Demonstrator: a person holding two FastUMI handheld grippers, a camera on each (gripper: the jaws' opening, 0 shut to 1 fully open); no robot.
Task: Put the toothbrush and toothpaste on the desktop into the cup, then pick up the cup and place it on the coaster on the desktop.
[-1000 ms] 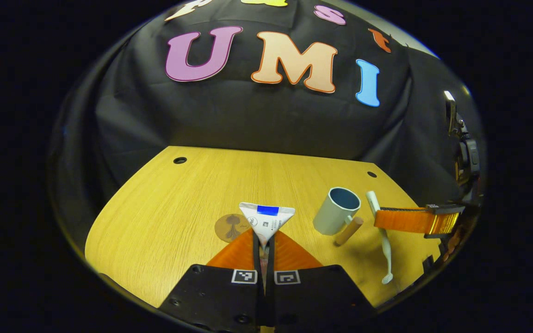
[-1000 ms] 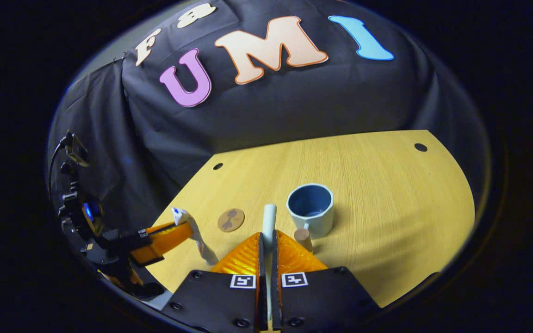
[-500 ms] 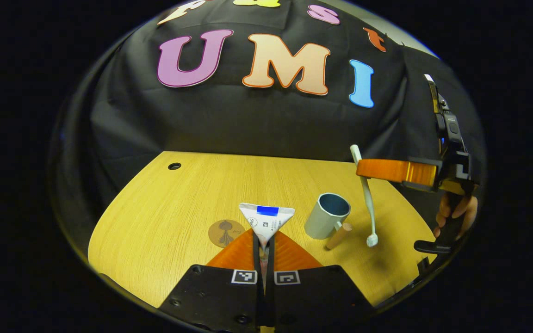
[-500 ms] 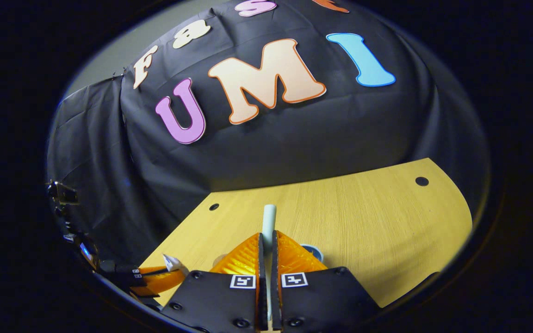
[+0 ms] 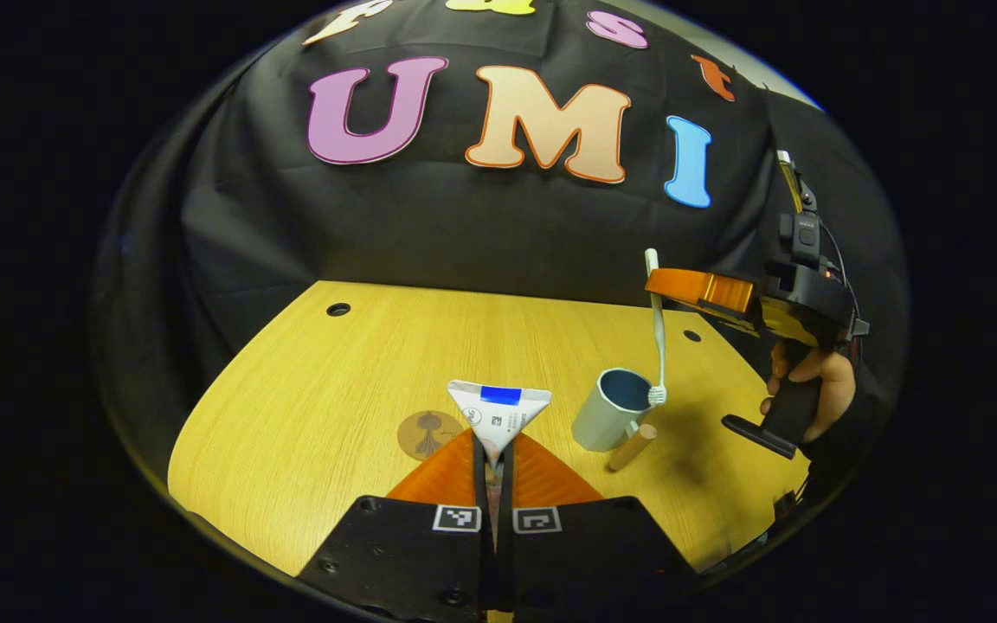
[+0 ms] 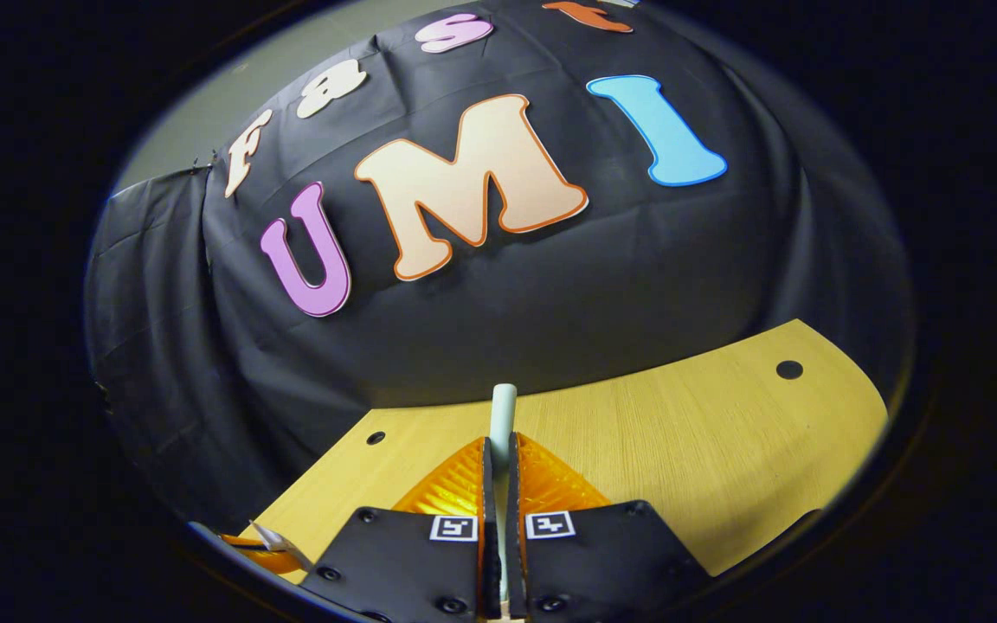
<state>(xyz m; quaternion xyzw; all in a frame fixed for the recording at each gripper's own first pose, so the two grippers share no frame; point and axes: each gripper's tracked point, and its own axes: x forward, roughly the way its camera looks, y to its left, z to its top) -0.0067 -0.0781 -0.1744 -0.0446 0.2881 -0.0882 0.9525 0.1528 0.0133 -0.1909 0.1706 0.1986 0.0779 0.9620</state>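
In the left gripper view my left gripper point(image 5: 495, 443) is shut on the white toothpaste tube point(image 5: 498, 413), whose flat crimped end points away from me above the desk. To its right stands the pale cup point(image 5: 611, 414) with a blue inside and a wooden handle point(image 5: 632, 446). My right gripper point(image 5: 656, 284) hovers above the cup, shut on the white toothbrush point(image 5: 657, 337), which hangs upright with its bristle head at the cup's rim. In the right gripper view the right gripper point(image 6: 500, 450) clamps the toothbrush handle point(image 6: 504, 414). The round brown coaster point(image 5: 423, 433) lies left of the tube.
The wooden desk point(image 5: 377, 363) has small dark holes near its back corners point(image 5: 337, 309). A hand point(image 5: 810, 381) holds the right gripper's grip at the desk's right edge. The black cloth wall rises behind the desk.
The right gripper has risen and moved left with the toothbrush, turning it upright. Its head now sits at the cup's rim instead of low beside the cup. The left gripper has stayed put.
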